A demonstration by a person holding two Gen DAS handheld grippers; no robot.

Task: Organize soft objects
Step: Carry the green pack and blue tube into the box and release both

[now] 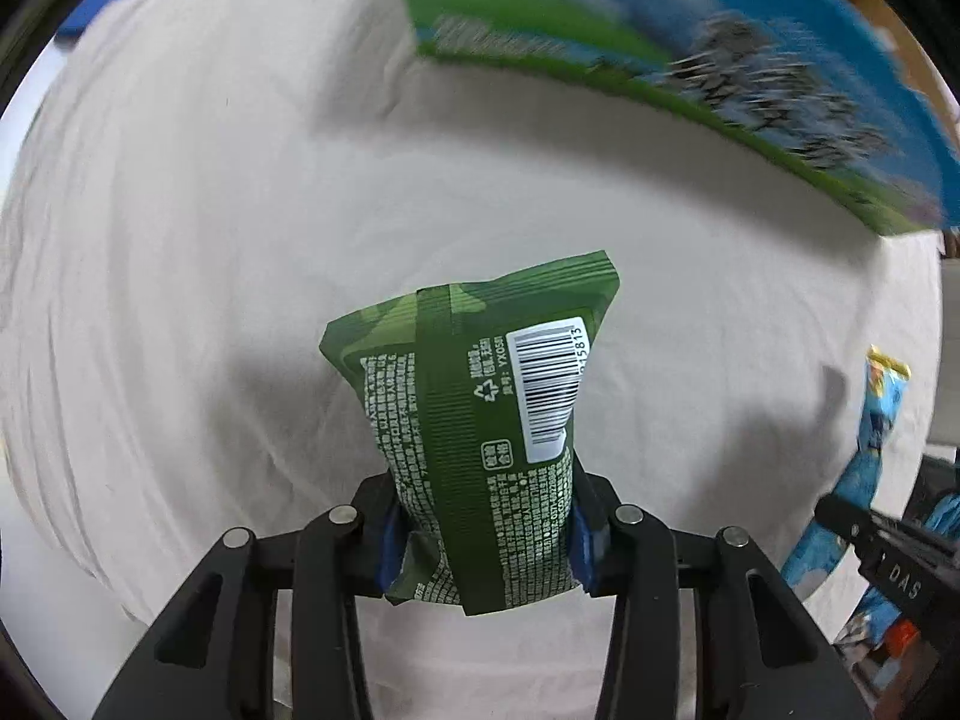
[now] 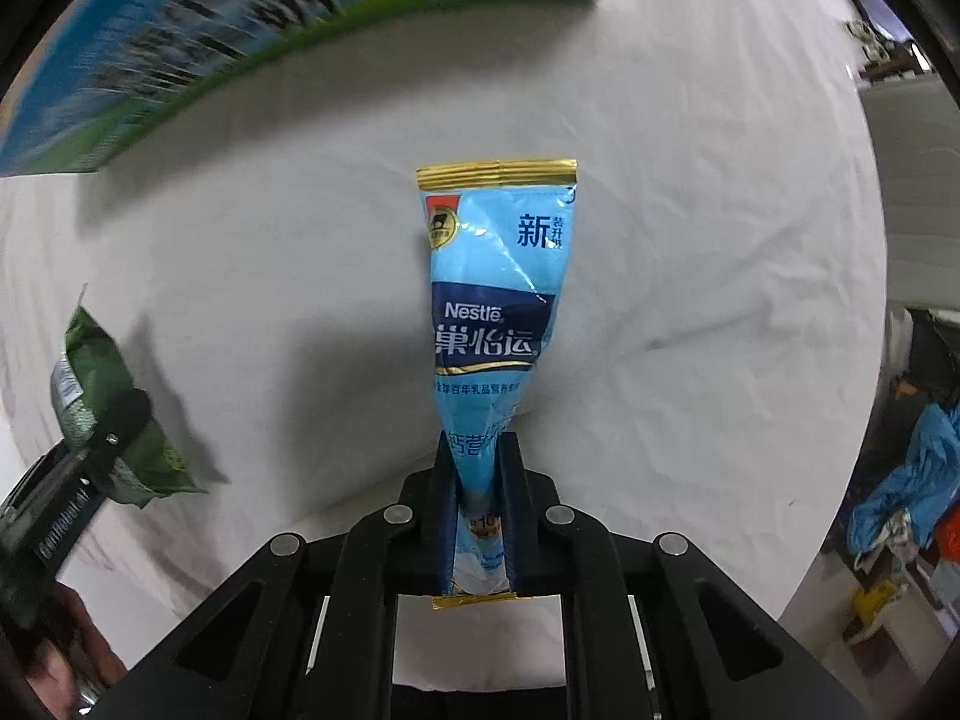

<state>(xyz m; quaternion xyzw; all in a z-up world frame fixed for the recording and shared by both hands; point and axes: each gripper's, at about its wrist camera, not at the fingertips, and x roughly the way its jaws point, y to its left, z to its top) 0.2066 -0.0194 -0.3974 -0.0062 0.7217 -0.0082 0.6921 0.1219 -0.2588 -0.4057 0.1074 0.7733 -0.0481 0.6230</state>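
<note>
Between the left gripper's (image 1: 483, 531) fingers: a green packet (image 1: 474, 420), clamped at its lower third, barcode side toward the camera, standing up and forward from the tips, clear of the white cloth (image 1: 180, 240) beneath. Jaws drawn narrow, blue pads biting into both side edges; wrapper creases inward at the pinch. Soft, light, air-filled pouch by the look of it. It bulges above the grip and keeps its shape unsupported. Film looks slick; the grip low on the body seems adequate, though the crimped end seam would be the stiffer hold.

Ahead of and above both grippers: a large blue-and-green printed box (image 1: 690, 60), blurred, overhanging the cloth. Probably the bin for these items, but the blur leaves its opening out of sight.

Right of the left gripper, at the frame edge: the other tool with its blue load, partly cut off.

Between the right gripper's (image 2: 478, 516) fingers: a blue Nestle sachet (image 2: 495, 312), long and narrow, gold seams at both ends. Jaws nearly together, pinching it near the bottom; the lower gold seam pokes out behind the pads. Sachet waists sharply at the pinch and fans out toward the far end, so the contents are loose, likely powder, and shift under pressure. Light, limp, glossy. Held this low, the top may flop; a hold closer to mid-body would steady it.

Left of the right gripper: the green packet again, in the other tool, above the cloth.
</note>
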